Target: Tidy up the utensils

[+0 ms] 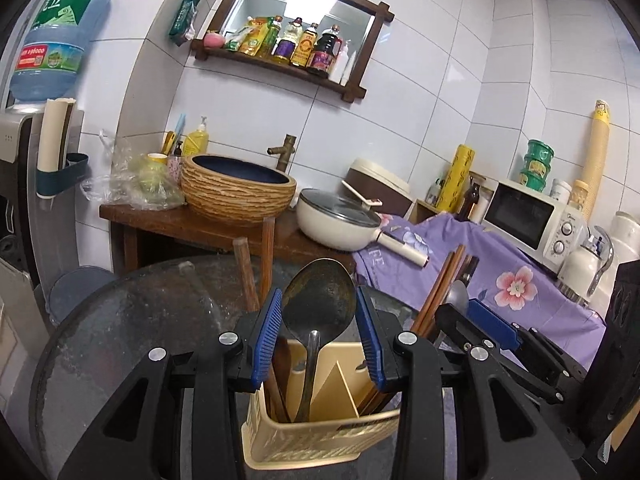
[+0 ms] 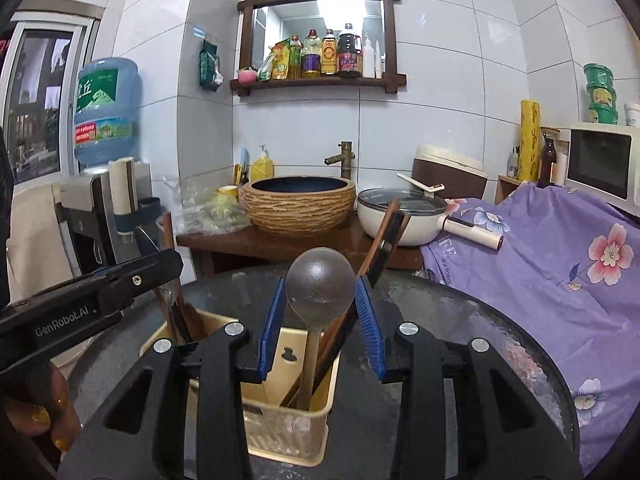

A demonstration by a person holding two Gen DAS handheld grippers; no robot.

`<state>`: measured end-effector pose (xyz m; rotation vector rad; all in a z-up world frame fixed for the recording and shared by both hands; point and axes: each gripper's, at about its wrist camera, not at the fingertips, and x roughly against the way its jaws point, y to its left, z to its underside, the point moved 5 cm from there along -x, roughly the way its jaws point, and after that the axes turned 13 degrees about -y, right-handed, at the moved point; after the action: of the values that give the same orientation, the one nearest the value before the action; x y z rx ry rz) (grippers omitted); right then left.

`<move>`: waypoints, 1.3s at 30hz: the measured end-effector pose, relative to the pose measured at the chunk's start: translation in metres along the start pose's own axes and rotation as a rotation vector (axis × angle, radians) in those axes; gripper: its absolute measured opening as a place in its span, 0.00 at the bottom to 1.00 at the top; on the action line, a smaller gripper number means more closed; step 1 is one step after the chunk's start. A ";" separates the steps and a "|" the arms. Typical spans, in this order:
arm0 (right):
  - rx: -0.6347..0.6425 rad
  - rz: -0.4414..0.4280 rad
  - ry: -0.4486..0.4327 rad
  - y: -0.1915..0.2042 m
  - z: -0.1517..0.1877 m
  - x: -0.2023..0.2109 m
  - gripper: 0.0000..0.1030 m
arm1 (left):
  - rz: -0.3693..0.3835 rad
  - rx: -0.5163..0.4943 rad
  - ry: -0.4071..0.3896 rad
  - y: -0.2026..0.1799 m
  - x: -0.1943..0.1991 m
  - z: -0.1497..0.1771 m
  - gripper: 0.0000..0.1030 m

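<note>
A beige utensil holder (image 1: 320, 440) stands on the round dark table (image 1: 120, 340), right under both grippers. My left gripper (image 1: 319, 292) is shut on the bowl of a dark tarnished spoon (image 1: 320, 304). The spoon stands upright with its handle down in the holder. My right gripper (image 2: 320, 280) is shut on the bowl of a round grey spoon (image 2: 320, 288), whose handle reaches into the holder (image 2: 280, 436). Brown chopsticks (image 2: 384, 240) lean in that same compartment. The left gripper (image 2: 172, 260) shows over the holder's left compartment, and the right gripper (image 1: 452, 312) shows beside the chopsticks (image 1: 444, 280).
Behind the table (image 2: 500, 340), a wooden stand carries a woven basin (image 1: 240, 188) and a lidded white pan (image 1: 340, 220). Purple floral cloth (image 1: 520, 280) covers a surface at the right under a microwave (image 1: 532, 216). A water dispenser (image 1: 52, 40) stands left. A person's hand (image 2: 36, 412) holds the left gripper.
</note>
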<state>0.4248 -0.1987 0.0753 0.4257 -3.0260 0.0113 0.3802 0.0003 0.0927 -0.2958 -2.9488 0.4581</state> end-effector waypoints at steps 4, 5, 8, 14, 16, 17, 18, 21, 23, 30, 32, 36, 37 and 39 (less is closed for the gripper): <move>0.023 -0.001 0.021 0.002 0.014 0.003 0.36 | 0.000 -0.027 0.025 0.001 0.001 0.012 0.36; 0.026 -0.001 0.026 0.002 0.017 0.003 0.36 | 0.001 -0.029 0.034 0.002 0.000 0.015 0.36; 0.036 -0.004 0.049 0.002 0.026 0.003 0.37 | 0.001 -0.031 0.048 0.004 0.001 0.019 0.37; 0.020 -0.001 0.040 -0.004 0.024 0.014 0.51 | 0.015 -0.051 0.030 0.001 0.016 0.012 0.54; -0.002 -0.007 0.038 -0.007 0.020 0.025 0.61 | 0.015 -0.062 0.011 -0.001 0.026 0.007 0.67; -0.012 -0.013 0.046 -0.008 0.020 0.028 0.67 | 0.015 -0.065 0.003 -0.002 0.032 0.005 0.71; -0.028 -0.023 0.054 -0.009 0.021 0.036 0.76 | 0.016 -0.065 -0.013 -0.001 0.042 0.004 0.77; -0.043 -0.036 0.050 -0.010 0.025 0.061 0.79 | 0.033 -0.084 -0.024 -0.003 0.061 0.007 0.92; -0.046 -0.050 0.065 -0.009 0.034 0.078 0.89 | 0.030 -0.116 -0.021 -0.003 0.079 0.015 0.94; -0.047 -0.077 0.088 -0.004 0.076 0.139 0.94 | 0.000 -0.147 0.045 0.011 0.125 0.060 0.94; -0.060 -0.085 0.090 -0.002 0.087 0.152 0.94 | -0.014 -0.173 0.073 0.012 0.135 0.076 0.94; -0.092 -0.067 0.126 0.000 0.114 0.179 0.94 | -0.043 -0.231 0.117 0.013 0.156 0.105 0.94; -0.095 -0.060 0.135 0.001 0.120 0.185 0.94 | -0.049 -0.228 0.126 0.013 0.163 0.112 0.94; -0.085 -0.049 0.149 0.005 0.131 0.201 0.94 | -0.063 -0.238 0.140 0.012 0.175 0.123 0.94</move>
<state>0.2202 -0.2520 -0.0377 0.4691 -2.8564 -0.0849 0.1911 0.0140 -0.0076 -0.2482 -2.8650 0.0734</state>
